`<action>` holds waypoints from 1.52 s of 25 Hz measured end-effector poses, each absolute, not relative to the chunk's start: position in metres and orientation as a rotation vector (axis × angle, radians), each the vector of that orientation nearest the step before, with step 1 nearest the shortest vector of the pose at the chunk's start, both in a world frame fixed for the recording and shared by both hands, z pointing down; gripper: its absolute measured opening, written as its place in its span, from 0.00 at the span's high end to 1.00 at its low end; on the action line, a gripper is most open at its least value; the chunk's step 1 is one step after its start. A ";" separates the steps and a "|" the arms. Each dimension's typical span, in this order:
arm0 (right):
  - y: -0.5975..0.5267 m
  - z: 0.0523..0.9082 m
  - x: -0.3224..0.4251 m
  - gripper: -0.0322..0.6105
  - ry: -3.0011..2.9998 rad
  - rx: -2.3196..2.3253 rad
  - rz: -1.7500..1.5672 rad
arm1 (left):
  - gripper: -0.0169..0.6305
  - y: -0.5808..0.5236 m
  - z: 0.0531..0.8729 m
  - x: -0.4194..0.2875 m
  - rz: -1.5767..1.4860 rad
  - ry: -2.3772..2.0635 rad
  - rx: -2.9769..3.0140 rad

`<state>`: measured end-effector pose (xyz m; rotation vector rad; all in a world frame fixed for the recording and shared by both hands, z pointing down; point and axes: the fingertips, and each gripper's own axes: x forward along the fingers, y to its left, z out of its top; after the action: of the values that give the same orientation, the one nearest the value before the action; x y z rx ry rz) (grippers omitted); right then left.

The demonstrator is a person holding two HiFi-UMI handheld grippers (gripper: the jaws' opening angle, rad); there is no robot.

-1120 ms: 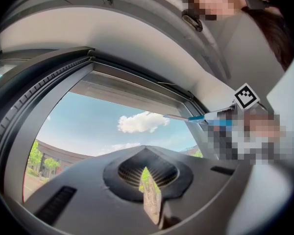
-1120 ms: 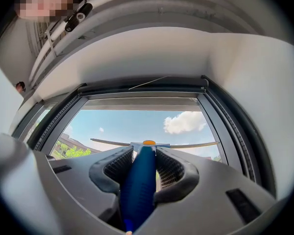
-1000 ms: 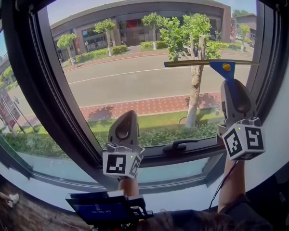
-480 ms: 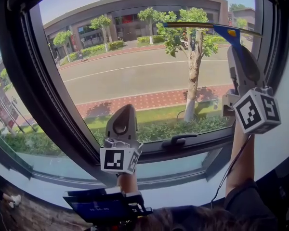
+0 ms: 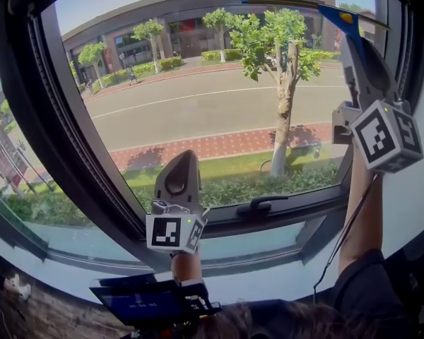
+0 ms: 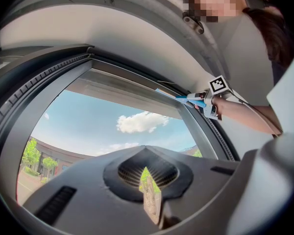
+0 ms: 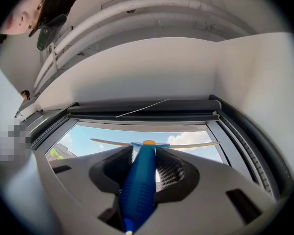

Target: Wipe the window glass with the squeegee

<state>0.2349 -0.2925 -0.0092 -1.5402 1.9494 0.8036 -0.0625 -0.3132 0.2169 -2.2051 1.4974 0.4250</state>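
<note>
A blue-handled squeegee (image 5: 343,18) is held high at the window's upper right, its thin blade (image 5: 297,3) lying across the glass (image 5: 198,104) just under the top frame. My right gripper (image 5: 360,48) is shut on the handle. In the right gripper view the blue handle (image 7: 141,180) runs up between the jaws of the right gripper (image 7: 144,163) to the blade (image 7: 186,145). My left gripper (image 5: 184,159) stands low at the pane's bottom middle, pointing at the glass, shut with nothing in it. The left gripper view shows the squeegee (image 6: 193,99) at the top right corner of the frame.
A dark window frame (image 5: 63,133) surrounds the pane, with a black latch handle (image 5: 258,207) on the lower rail. Below it runs a pale sill. A dark device with a blue screen (image 5: 145,304) sits at the bottom. White wall (image 5: 417,210) borders the right side.
My right gripper has lifted the squeegee from mid-height on the pane up to its top edge. The left gripper has stayed almost where it was.
</note>
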 end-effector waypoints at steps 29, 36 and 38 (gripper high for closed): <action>-0.333 -0.099 0.296 0.73 1.834 -1.566 0.817 | 0.97 -0.288 0.220 -0.055 0.427 1.500 -2.180; -0.347 -0.109 0.303 0.73 1.861 -1.535 0.812 | 0.97 -0.286 0.220 -0.056 0.402 1.513 -2.172; -0.349 -0.108 0.301 0.73 1.870 -1.534 0.812 | 0.97 -0.286 0.220 -0.057 0.401 1.519 -2.169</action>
<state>0.3009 -0.3487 -0.1079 -1.5339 1.8696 0.8120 -0.0572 -0.2856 0.2200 -2.1686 1.5189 0.4012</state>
